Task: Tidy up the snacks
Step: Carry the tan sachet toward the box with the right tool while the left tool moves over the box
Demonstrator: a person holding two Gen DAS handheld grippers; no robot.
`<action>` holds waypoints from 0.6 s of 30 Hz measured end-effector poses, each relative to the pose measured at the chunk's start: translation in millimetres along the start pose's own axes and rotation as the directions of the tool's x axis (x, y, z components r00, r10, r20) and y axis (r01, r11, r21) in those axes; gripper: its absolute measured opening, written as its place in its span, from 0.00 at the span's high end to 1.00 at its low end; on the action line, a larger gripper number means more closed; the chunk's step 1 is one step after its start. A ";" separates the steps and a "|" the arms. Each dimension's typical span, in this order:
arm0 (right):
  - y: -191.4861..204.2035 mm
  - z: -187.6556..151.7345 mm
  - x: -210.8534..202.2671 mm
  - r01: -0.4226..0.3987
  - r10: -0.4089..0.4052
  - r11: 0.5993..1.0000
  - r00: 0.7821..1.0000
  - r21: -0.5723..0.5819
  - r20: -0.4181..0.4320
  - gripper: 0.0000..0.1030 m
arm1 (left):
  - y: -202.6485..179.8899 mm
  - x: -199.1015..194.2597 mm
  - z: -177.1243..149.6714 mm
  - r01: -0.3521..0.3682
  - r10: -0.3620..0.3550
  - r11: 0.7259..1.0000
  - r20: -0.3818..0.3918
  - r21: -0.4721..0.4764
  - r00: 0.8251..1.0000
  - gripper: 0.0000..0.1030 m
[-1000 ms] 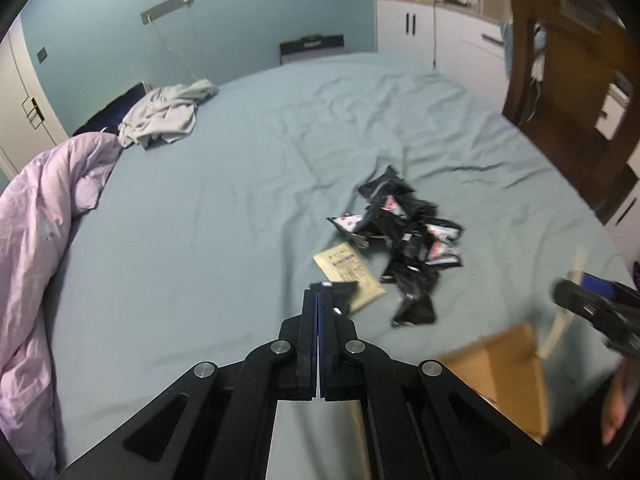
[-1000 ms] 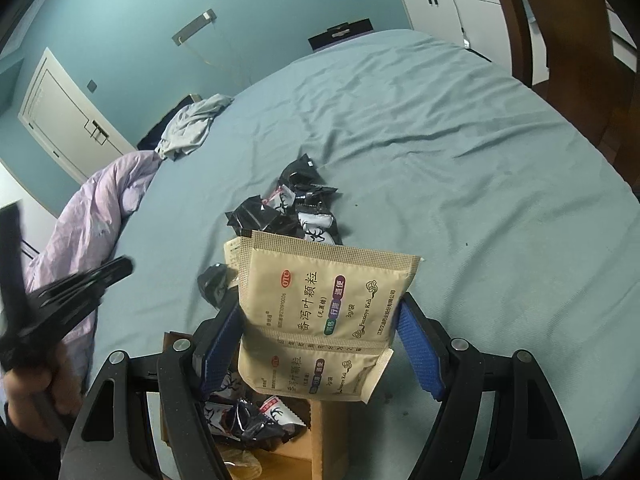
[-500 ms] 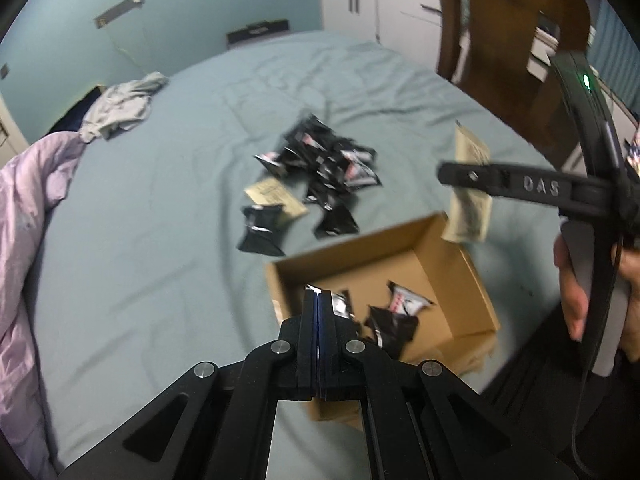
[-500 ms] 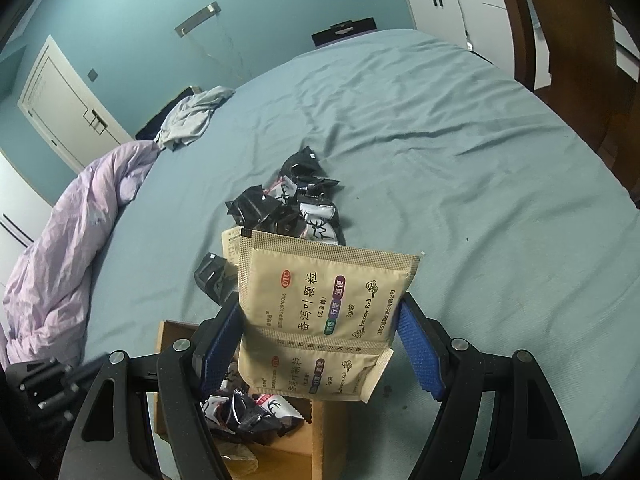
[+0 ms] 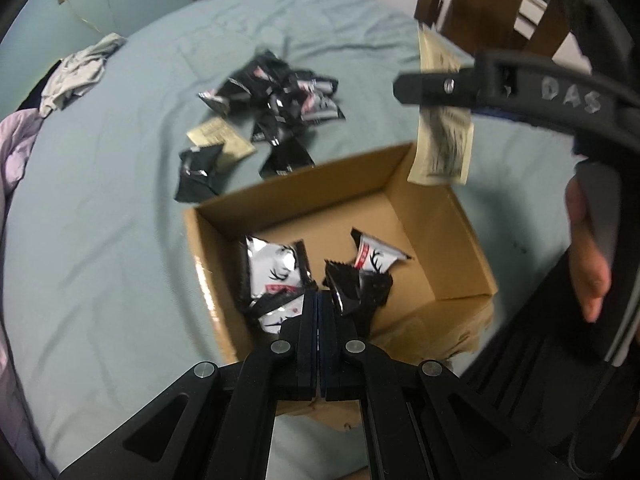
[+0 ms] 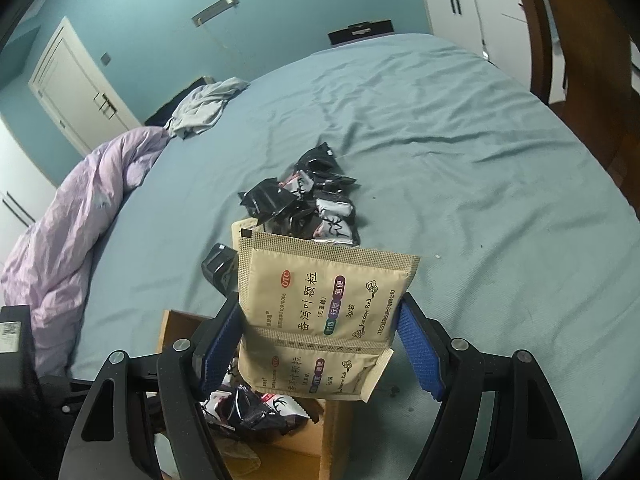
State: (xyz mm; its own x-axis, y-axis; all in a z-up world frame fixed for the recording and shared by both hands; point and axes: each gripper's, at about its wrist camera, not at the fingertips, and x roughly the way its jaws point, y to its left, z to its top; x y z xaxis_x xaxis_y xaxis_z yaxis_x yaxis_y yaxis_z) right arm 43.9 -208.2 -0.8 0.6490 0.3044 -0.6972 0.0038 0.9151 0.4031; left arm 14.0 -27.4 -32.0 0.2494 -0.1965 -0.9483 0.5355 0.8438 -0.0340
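- Bed [image 6: 460, 152]: wrinkled blue sheet, lilac duvet [image 6: 68, 216] at one edge; teal walls, white door [image 6: 76, 92].
- Cardboard box [image 5: 436, 216]: open, on the bed, holding black-and-white snack packets [image 5: 276, 272].
- Loose snack pile [image 5: 280, 96]: on the sheet beyond the box.
- Right gripper [image 6: 320, 320]: jaws wide, tan sachet strip [image 6: 320, 300] held between them above the box.
- Left gripper [image 5: 319, 312]: jaws fully closed, empty, over the box.
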 end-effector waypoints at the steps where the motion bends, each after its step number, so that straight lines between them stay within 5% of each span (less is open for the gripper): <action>1: 1.1 -0.7 0.7 0.000 0.000 1.000 1.000 -0.006 -0.001 0.28 | 0.0 4.0 -0.6 -0.002 0.002 1.000 -0.013 -0.003 1.000 1.00; 10: 2.4 0.0 5.0 0.003 -0.003 1.000 1.000 -0.011 -0.007 0.28 | 3.8 30.2 -7.0 -0.055 0.054 0.999 -0.094 -0.001 0.994 1.00; 18: -0.7 -0.6 4.1 0.005 -0.005 1.000 1.000 0.012 -0.008 0.28 | 3.7 32.6 -6.9 -0.100 0.100 0.995 -0.091 0.007 0.991 1.00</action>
State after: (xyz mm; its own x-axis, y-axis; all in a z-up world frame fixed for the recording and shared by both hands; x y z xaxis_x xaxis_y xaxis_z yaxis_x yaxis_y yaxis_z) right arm 46.1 -207.4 -4.3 0.6428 0.3017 -0.7041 0.0165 0.9135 0.4065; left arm 18.5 -27.3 -65.3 0.2274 -0.0649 -0.9716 0.5138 0.8556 0.0631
